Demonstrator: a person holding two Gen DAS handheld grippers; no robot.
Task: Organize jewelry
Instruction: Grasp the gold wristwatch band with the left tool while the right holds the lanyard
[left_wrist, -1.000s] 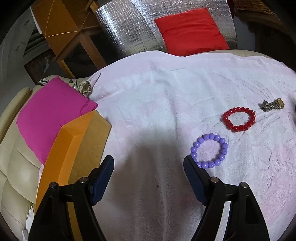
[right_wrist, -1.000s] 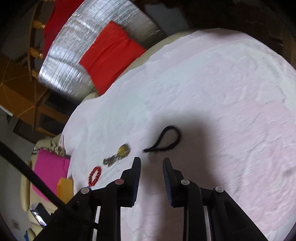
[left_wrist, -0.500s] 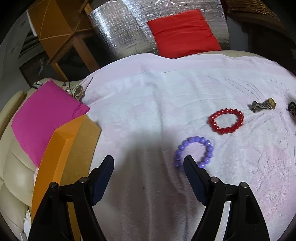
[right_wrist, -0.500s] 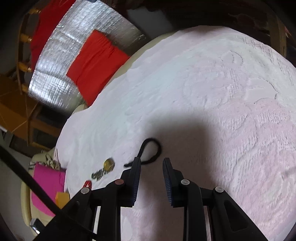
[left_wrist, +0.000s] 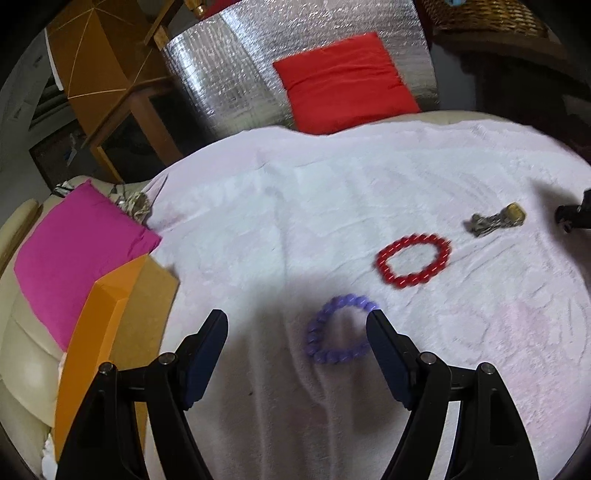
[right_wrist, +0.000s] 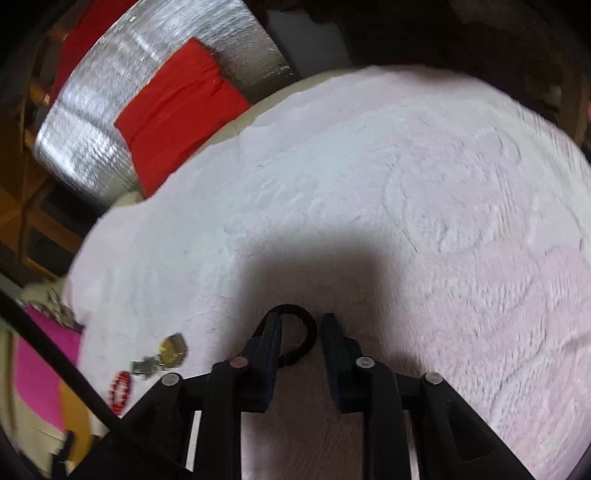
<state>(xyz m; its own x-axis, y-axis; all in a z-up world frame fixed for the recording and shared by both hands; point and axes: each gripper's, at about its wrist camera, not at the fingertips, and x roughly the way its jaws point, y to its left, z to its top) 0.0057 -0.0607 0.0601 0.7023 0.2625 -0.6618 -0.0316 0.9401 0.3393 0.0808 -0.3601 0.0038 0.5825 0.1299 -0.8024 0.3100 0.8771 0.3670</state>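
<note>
Since a second ago our right hand-held gripper (right_wrist: 301, 332) has dropped toward the black cord loop (right_wrist: 300, 338), which now lies between its fingers; the jaws are closing around it but we cannot yet see the pads pinching it. Our left hand-held gripper (left_wrist: 296, 330) has slid right, so the purple bead bracelet (left_wrist: 338, 330) sits just inside its right finger, jaws wide and empty. The red bead bracelet (left_wrist: 413, 260) and the gold ring with its chain (left_wrist: 496, 219) lie farther right on the white towel (left_wrist: 332, 206). We judge the cord pickup under way, with the orange box (left_wrist: 110, 332) at near left the likely destination.
</note>
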